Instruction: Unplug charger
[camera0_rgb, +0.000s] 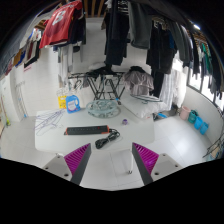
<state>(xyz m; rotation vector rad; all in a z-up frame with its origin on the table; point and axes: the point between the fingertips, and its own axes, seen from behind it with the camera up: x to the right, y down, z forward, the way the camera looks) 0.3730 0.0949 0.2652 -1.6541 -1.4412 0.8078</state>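
A black power strip (87, 130) lies flat on the white table (40, 145), beyond my fingers. A black charger with its coiled cable (110, 136) lies just right of the strip's end, ahead of the fingers. Whether its plug sits in the strip I cannot tell. My gripper (112, 158) is open and empty, with its magenta pads (76, 159) wide apart and the bare table between them. A faint white outline lies on the table between the fingers.
Beyond the table stand a folding rack (103, 88), a yellow and blue object (70, 102) and draped cloth (140, 82). Clothes hang along the back wall (62, 25). Small teal items (196, 122) lie at the table's right.
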